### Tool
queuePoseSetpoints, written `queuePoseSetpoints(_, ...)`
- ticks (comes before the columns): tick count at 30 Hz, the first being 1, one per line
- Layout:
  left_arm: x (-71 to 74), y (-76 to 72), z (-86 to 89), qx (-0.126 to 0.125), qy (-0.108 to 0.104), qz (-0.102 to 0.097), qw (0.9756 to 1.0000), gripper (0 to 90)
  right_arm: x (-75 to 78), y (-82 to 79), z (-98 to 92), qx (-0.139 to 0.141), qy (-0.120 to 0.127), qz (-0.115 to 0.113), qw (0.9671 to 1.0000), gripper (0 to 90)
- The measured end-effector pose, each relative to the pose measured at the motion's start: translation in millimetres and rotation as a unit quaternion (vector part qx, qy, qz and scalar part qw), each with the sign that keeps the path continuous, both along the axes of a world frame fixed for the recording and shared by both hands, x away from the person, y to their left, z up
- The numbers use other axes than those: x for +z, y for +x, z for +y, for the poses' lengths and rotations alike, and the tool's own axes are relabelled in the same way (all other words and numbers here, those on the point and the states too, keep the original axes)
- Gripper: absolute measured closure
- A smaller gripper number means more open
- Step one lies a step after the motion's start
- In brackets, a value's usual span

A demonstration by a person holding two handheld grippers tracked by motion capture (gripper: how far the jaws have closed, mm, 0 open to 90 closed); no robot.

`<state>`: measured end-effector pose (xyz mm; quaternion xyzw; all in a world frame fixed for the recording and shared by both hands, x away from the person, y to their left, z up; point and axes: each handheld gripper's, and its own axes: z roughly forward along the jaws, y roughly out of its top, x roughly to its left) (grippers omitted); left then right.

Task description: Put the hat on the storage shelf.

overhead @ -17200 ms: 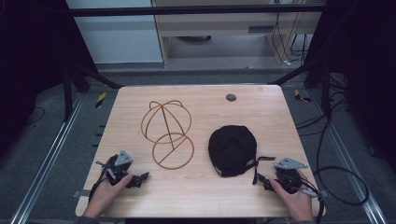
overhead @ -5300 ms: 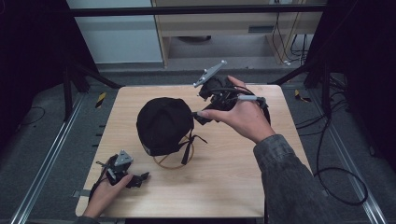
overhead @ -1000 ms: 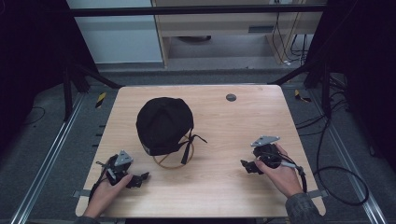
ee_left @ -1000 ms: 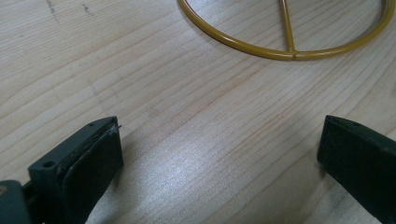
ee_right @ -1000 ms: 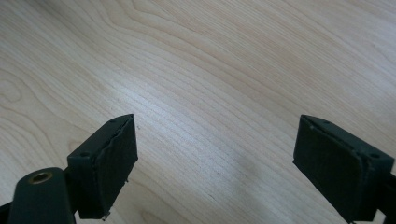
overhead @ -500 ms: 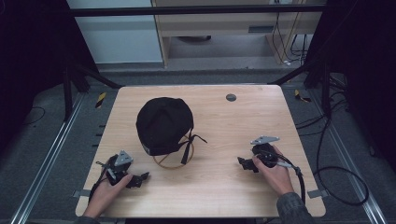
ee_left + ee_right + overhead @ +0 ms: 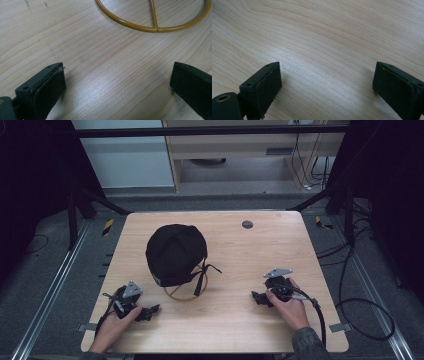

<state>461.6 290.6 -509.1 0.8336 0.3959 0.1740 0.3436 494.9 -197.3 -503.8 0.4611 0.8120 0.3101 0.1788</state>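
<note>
Resting low on the wooden table (image 7: 235,320), both hands lie near its front edge, forearms entering from below. Dark room around; grey floor, metal rails, cables to the right. Right gripper (image 7: 257,298): jaws have just been opening, now spread wide over bare wood, nothing between them. Left gripper (image 7: 150,311): jaws spread, empty. Black cap (image 7: 175,252) sits on the yellow wire stand (image 7: 152,26), just beyond the left fingertips, well apart from the right.
</note>
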Motion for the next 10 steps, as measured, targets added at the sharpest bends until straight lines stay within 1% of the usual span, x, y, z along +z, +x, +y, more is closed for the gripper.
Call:
queuePoseSetpoints(3, 0.0, 0.0, 0.0, 0.000, 0.000, 0.000, 1.0000, 0.0, -2.1, -0.9, 0.1, -0.002, 0.003, -0.010, 0.9999, 6.4)
queuePoseSetpoints(4, 0.0, 0.0, 0.0, 0.000, 0.000, 0.000, 1.0000, 0.0, -3.7, -2.0, 0.1, -0.005, 0.008, -0.016, 0.9998, 5.7)
queuePoseSetpoints(6, 0.0, 0.0, 0.0, 0.000, 0.000, 0.000, 1.0000, 0.0, -8.2, -4.9, -1.2, -0.008, 0.022, -0.038, 0.9990, 5.0)
queuePoseSetpoints(10, 0.0, 0.0, 0.0, 0.000, 0.000, 0.000, 1.0000, 0.0, -8.2, -6.0, -1.9, -0.009, 0.020, -0.039, 0.9990, 5.0)
